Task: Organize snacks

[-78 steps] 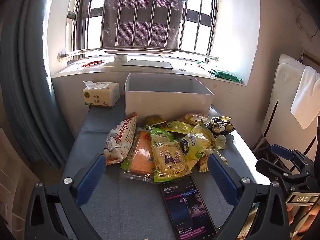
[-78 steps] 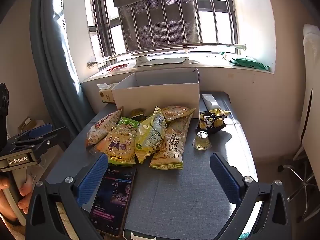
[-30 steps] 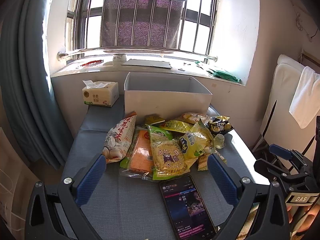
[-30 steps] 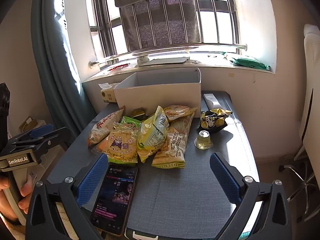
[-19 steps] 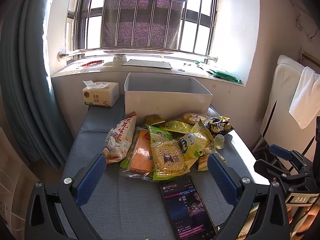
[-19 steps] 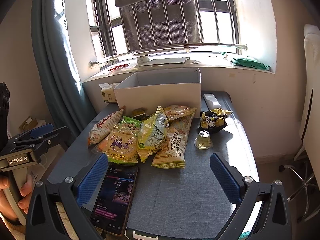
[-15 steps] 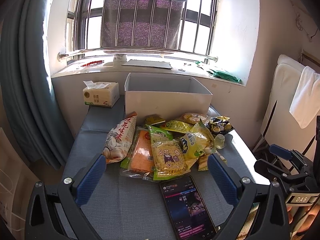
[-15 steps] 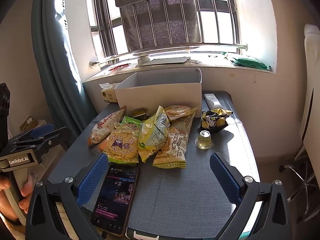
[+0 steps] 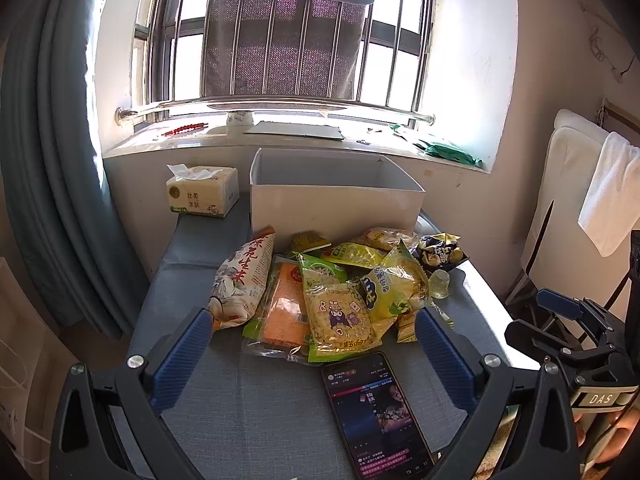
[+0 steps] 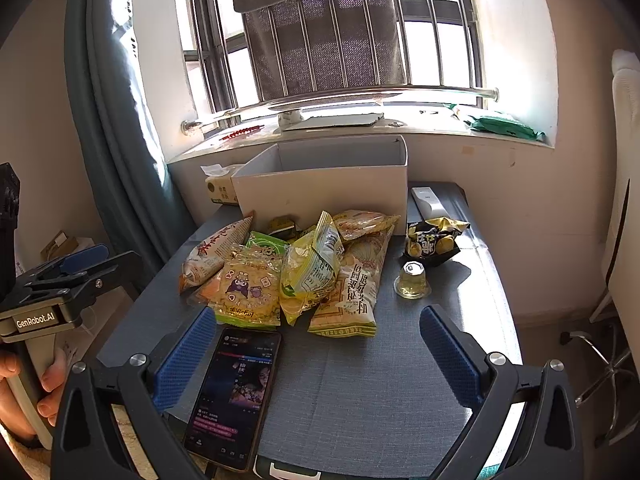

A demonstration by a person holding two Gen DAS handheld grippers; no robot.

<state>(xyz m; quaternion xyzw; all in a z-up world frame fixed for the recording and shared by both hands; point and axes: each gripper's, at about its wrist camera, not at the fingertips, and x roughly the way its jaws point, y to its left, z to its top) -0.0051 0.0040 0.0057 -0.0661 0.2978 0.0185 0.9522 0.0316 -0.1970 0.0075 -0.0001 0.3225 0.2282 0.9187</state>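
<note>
Both grippers hang short of the table's near edge, jaws wide apart and empty: left gripper (image 9: pixel 310 344), right gripper (image 10: pixel 316 344). The snacks (image 9: pixel 340 292) lie heaped mid-table, ahead of both, touching the front wall of the open box (image 9: pixel 336 204) beyond. The jelly cup (image 10: pixel 412 282) and dark bag (image 10: pixel 432 242) lie apart on the right, judged nearer the right gripper; the peanut bag (image 9: pixel 244 280), long axis running away from the jaws, is nearer the left.

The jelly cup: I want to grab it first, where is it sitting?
In the right wrist view the jelly cup stands alone on the table, right of the snack pile, just in front of the black snack bag.
</note>
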